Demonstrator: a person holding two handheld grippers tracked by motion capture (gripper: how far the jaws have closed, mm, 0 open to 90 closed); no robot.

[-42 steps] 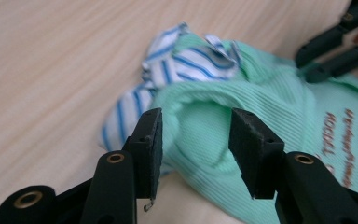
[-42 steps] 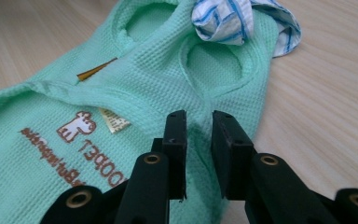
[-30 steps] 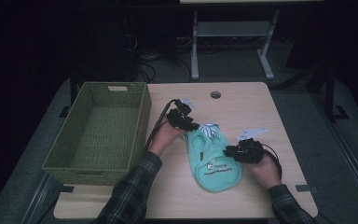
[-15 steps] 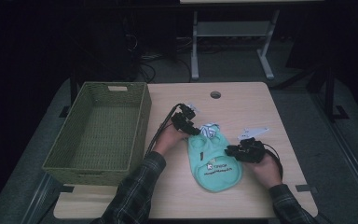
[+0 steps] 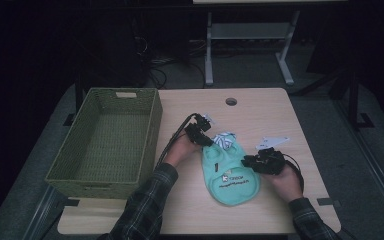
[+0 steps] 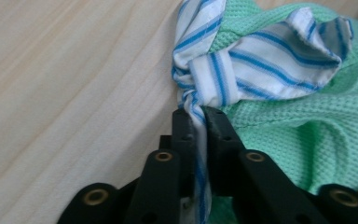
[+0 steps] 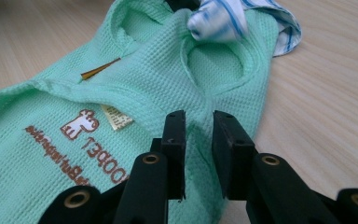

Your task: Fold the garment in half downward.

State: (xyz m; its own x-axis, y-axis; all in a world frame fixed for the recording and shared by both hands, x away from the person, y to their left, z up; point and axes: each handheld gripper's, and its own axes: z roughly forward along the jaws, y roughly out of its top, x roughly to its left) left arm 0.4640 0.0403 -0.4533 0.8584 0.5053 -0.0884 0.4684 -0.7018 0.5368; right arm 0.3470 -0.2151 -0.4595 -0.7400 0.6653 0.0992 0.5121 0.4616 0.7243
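A mint-green waffle-knit garment (image 5: 230, 176) with brown print lies flat on the table, right of centre. Its blue-and-white striped trim (image 5: 225, 140) bunches at the far end. My left gripper (image 5: 208, 142) is at that end, and in the left gripper view the left gripper (image 6: 199, 114) is shut on a twisted strand of the striped trim (image 6: 261, 60). At the garment's right edge is my right gripper (image 5: 248, 162). In the right gripper view the right gripper (image 7: 199, 119) has its jaws close together, with a fold of the green garment (image 7: 144, 84) between them.
A large green woven basket (image 5: 152, 120) stands empty on the table's left side, close to the left forearm. A round cable hole (image 5: 231, 101) sits near the table's far edge. Bare wood (image 5: 265, 110) lies beyond the garment. Dark floor and a desk frame are behind.
My left gripper has moved right and nearer, onto the striped trim at the garment's far end. The right gripper has stayed at the right edge.
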